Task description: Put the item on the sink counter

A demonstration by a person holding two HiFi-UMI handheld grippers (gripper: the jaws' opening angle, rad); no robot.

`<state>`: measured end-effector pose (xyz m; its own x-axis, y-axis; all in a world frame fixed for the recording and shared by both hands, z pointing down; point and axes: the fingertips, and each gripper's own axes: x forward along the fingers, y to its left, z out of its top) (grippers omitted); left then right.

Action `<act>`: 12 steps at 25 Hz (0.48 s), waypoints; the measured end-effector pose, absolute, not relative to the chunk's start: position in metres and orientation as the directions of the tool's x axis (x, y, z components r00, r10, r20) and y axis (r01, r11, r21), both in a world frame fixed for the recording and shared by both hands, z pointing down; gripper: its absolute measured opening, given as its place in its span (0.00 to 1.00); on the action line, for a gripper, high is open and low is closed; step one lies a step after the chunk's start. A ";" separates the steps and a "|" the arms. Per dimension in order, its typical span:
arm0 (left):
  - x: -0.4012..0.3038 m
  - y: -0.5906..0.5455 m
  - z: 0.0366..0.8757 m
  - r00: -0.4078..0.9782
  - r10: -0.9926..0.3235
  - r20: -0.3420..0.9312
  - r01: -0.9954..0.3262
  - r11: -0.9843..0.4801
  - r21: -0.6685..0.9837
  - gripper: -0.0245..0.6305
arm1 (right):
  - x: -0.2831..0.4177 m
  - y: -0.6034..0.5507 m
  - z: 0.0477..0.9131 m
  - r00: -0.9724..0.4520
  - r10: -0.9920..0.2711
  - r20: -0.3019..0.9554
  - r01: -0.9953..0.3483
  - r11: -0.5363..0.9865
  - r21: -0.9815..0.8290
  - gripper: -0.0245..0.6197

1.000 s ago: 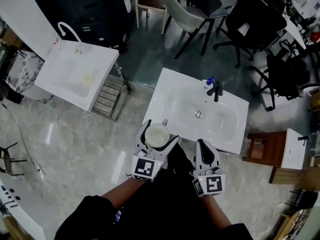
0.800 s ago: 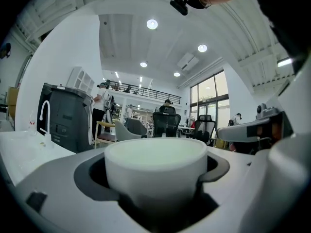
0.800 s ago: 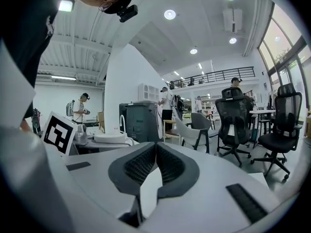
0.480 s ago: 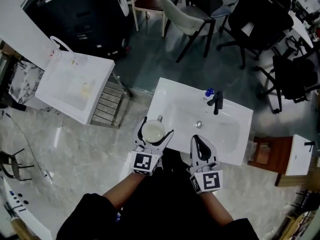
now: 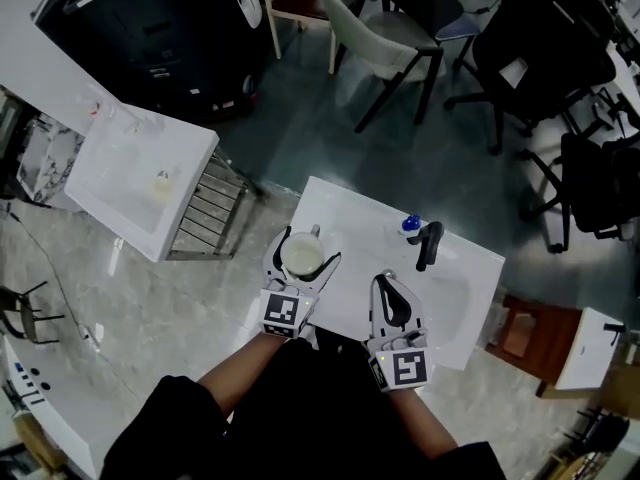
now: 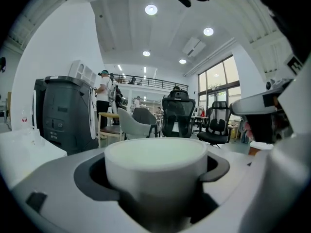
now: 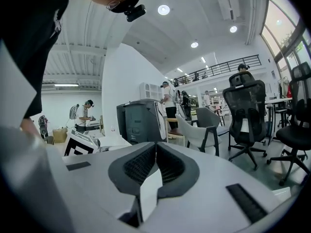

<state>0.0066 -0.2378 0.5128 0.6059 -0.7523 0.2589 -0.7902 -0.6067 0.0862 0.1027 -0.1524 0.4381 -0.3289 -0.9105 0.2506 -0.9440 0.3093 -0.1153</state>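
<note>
Clasping a white mug [image 5: 302, 259] — left gripper [image 5: 306, 247] over sink counter [image 5: 348, 211] edge

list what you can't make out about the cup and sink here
Whether the cup touches the sink counter: head view, its base lies under the cup itself and the left gripper.
The cup's lower part: left gripper view, the gripper's body covers it.
The blue thing by the faucet: too small in head view.
</note>
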 end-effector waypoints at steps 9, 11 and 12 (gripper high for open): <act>0.032 -0.299 0.556 0.574 -0.772 0.272 -0.818 -0.557 0.142 0.73 | 0.127 -0.202 0.474 -0.352 -0.891 0.285 -0.935 0.324 -0.141 0.09; 0.039 -0.310 0.561 0.590 -0.768 0.249 -0.807 -0.563 0.175 0.73 | 0.133 -0.213 0.478 -0.349 -0.892 0.288 -0.937 0.321 -0.139 0.09; 0.041 -0.314 0.565 0.594 -0.765 0.248 -0.805 -0.568 0.173 0.73 | 0.137 -0.217 0.479 -0.345 -0.894 0.286 -0.938 0.317 -0.142 0.09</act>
